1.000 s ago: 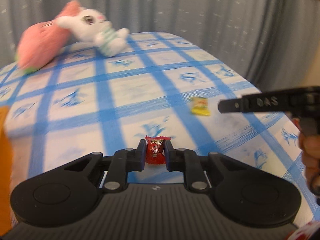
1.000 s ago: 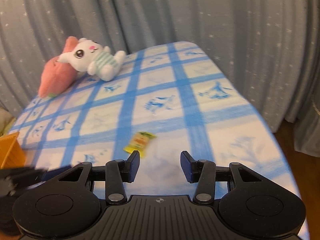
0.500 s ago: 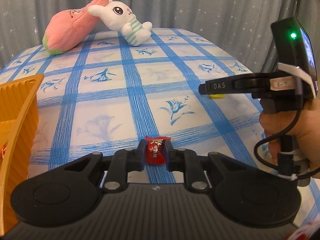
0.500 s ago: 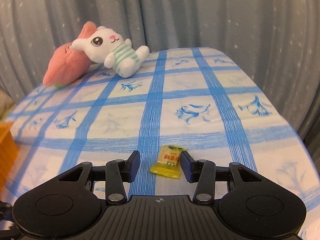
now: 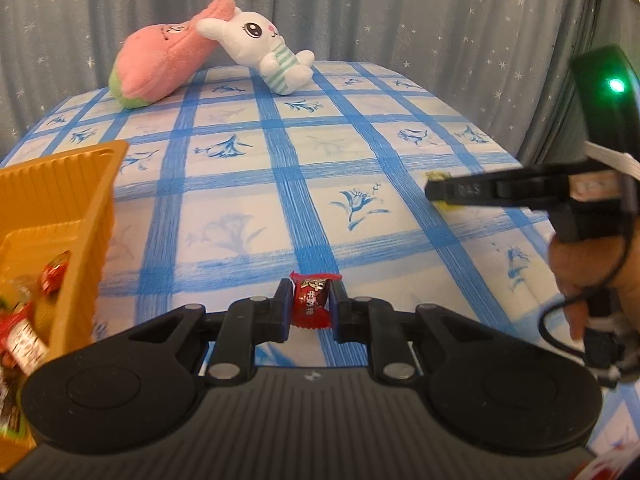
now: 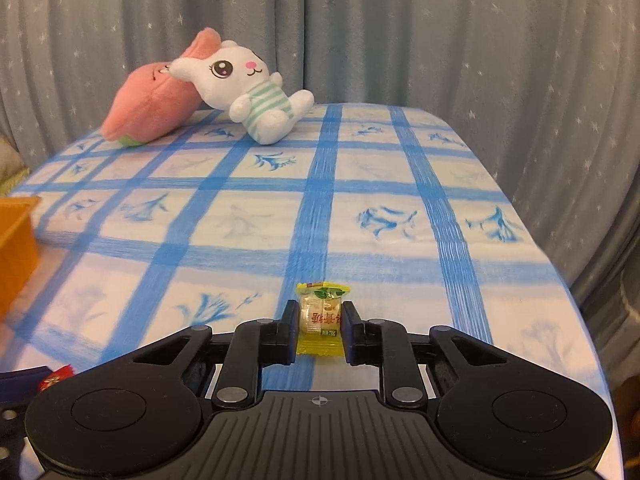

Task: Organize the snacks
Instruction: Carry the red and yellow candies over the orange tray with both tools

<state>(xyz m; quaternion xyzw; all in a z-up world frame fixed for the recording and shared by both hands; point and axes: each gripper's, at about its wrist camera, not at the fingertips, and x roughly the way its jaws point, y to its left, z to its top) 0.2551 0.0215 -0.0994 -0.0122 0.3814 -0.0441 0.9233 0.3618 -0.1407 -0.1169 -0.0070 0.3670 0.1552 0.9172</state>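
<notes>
- A red wrapped candy (image 5: 311,303) is pinched between the two fingers of the left gripper (image 5: 310,308); the fingers are pressed against its sides and the candy is held upright above the tablecloth (image 5: 240,200).
- A yellow wrapped candy (image 6: 321,323) is pinched between the fingers of the right gripper (image 6: 321,330); the fingers are closed against both sides of the wrapper.
- In the left wrist view, the right gripper is seen from the side at the right edge, with a small part of the yellow candy visible at its fingertips and a hand (image 5: 588,276) wrapped around its handle.
- An orange tray (image 5: 60,208) is located at the left edge of the table, just beside the left gripper. Several wrapped snacks (image 5: 28,312) are contained in it, blurred at the frame edge.
- The table is covered with a white cloth carrying a blue grid and flower print.
- A white rabbit plush (image 6: 248,92) is placed at the far end of the table, leaning against a pink plush (image 6: 152,108).
- A grey curtain (image 6: 440,40) with small stars is hung behind the table.
</notes>
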